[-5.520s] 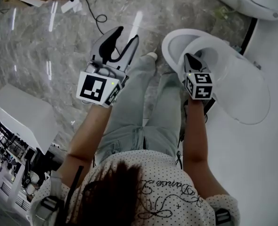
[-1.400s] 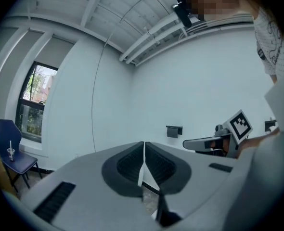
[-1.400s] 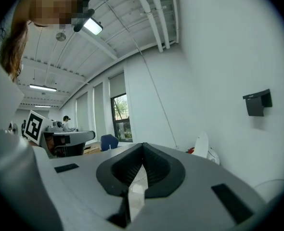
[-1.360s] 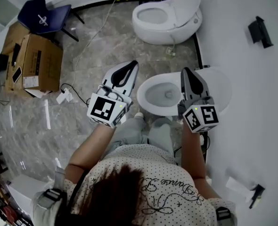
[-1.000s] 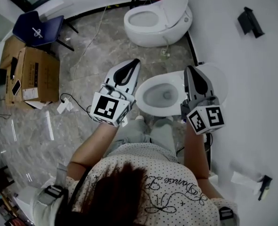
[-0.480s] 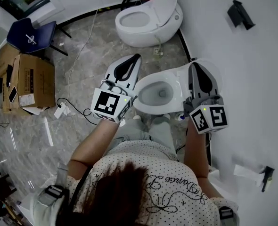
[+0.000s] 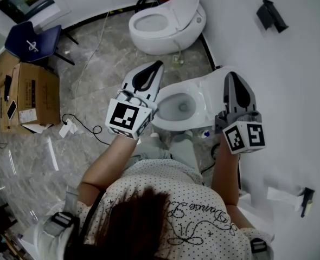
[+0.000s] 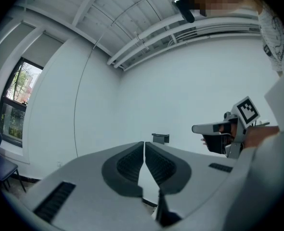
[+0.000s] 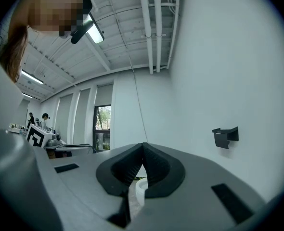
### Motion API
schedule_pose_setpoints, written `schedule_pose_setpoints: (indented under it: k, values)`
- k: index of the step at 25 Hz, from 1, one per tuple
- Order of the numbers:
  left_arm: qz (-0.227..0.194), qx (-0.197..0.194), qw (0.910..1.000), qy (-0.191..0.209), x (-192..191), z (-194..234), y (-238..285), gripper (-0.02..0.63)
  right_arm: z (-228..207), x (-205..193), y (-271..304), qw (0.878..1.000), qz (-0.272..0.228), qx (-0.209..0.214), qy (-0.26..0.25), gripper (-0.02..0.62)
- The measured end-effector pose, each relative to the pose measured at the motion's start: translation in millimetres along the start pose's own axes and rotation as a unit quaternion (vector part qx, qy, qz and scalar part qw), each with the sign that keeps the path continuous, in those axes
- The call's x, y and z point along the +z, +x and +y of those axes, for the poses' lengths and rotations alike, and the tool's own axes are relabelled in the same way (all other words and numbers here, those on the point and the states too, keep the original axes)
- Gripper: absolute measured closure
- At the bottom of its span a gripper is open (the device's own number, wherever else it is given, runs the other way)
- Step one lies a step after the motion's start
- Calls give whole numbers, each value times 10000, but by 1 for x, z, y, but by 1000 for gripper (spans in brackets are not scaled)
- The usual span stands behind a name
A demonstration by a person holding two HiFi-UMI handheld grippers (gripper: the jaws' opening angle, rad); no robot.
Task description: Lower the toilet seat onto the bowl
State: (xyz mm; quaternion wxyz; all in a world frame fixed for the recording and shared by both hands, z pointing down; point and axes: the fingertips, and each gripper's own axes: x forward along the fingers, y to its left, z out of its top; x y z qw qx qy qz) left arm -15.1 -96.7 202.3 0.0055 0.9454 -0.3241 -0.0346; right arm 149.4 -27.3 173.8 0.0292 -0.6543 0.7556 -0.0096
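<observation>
Dotted white shirt [image 7: 171, 199], pale jeans [image 7: 173, 151], grey tools [image 7: 158, 65] [image 7: 234, 75] bearing black-and-white marker cubes [image 7: 126, 118].

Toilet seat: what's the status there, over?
Left claw and right claw shut, empty, touching nothing. Toilet seat looks down on bowl; lid upright. Nothing seen blocking it.

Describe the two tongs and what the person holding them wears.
The left tongs and right tongs are grey tapered shells with black ribbed pads; each ends in a white cube bearing black square markers. The person wears a white dotted short-sleeved top.
</observation>
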Motion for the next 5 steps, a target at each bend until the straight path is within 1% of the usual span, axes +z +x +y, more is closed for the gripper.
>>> schedule_pose_setpoints:
  k: [5]
  values:
    - [-28,-96,9999,22,-2,-5,-3,592,4,-2,-5,10000,-45,-76,0,584]
